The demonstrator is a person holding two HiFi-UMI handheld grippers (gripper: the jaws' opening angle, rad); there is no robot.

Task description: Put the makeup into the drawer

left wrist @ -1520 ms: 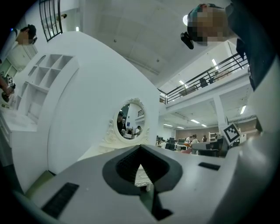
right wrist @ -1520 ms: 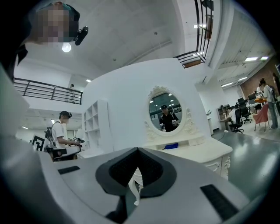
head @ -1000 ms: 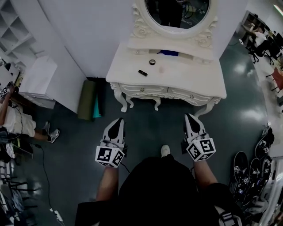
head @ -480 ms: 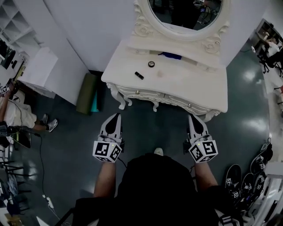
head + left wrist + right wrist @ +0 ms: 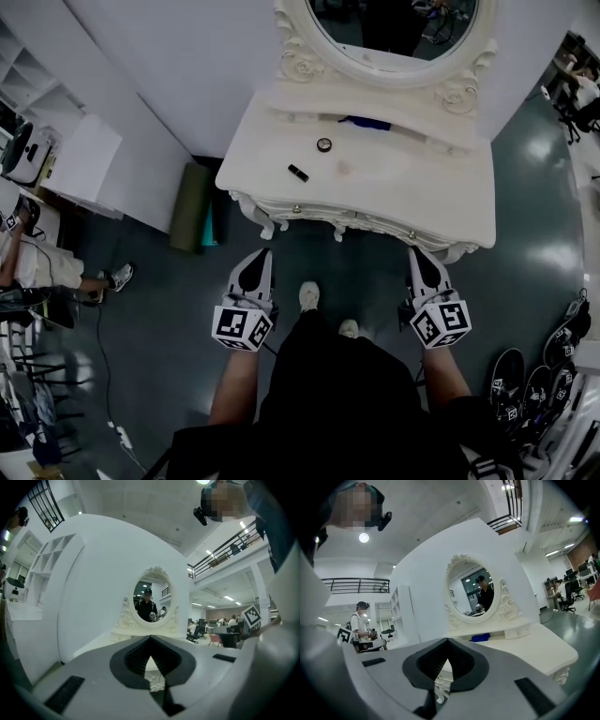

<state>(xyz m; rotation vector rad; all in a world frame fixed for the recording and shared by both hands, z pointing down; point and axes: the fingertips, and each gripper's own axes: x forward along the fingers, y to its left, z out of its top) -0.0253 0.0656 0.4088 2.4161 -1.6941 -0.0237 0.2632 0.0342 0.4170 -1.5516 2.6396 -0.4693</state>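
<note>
Your left gripper and right gripper were closed and empty; the black makeup tube lay farther off, nearer your left.

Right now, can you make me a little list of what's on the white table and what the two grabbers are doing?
Table: white dressing table with an oval mirror, in front of the person
On top: small black tube, small round pot, blue item at the back under the mirror
Drawers: two, both shut
Left gripper: shut, empty, short of the table
Right gripper: shut, empty, short of the table
Makeup in drawer: not yet
</note>
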